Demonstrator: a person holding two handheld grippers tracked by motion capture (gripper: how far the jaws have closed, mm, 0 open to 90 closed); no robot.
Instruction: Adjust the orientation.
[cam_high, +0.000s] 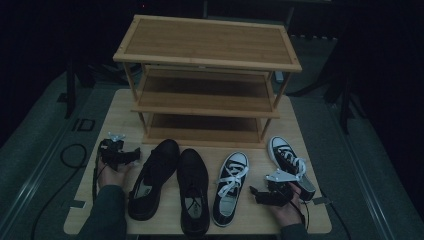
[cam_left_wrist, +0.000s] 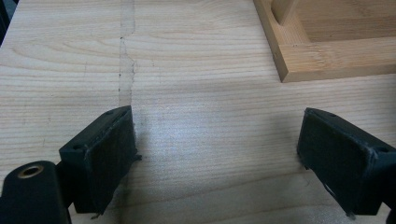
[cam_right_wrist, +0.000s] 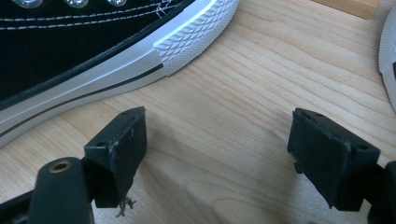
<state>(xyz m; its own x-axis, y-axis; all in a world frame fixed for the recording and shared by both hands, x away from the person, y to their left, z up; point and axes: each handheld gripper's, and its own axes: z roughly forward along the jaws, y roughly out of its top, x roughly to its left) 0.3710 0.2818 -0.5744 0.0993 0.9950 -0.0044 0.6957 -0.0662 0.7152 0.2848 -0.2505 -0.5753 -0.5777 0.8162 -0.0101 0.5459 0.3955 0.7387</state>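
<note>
Dim surroundings ring a pale wooden table (cam_high: 305, 150) set on grey floor. Nearest the person, two hands come in from the bottom edge of the high view, each with a gripper. At the left edge of the table the left gripper (cam_high: 134, 154) is held low, its jaws wide apart with nothing between them; the left gripper view shows bare wood grain between the two black pads (cam_left_wrist: 109, 154) and a corner of the shoe rack's base (cam_left_wrist: 322, 56) ahead and to the right. The right gripper (cam_high: 253, 194) sits near the right front corner, jaws likewise spread wide and holding nothing. In the right gripper view a black canvas sneaker (cam_right_wrist: 79, 51) with a white rubber sole lies just beyond and left of the jaws, apart from both pads; bare table lies between them.

Four shoes lie in a row across the front half of the table: two black leather shoes (cam_high: 155, 175) just beside the left gripper, a black-and-white sneaker (cam_high: 230, 187) just beside the right gripper's jaws, and a second sneaker (cam_high: 289, 162) beside that hand.

Farther back stands a three-tier wooden shoe rack (cam_high: 207, 45), its shelves bare.
</note>
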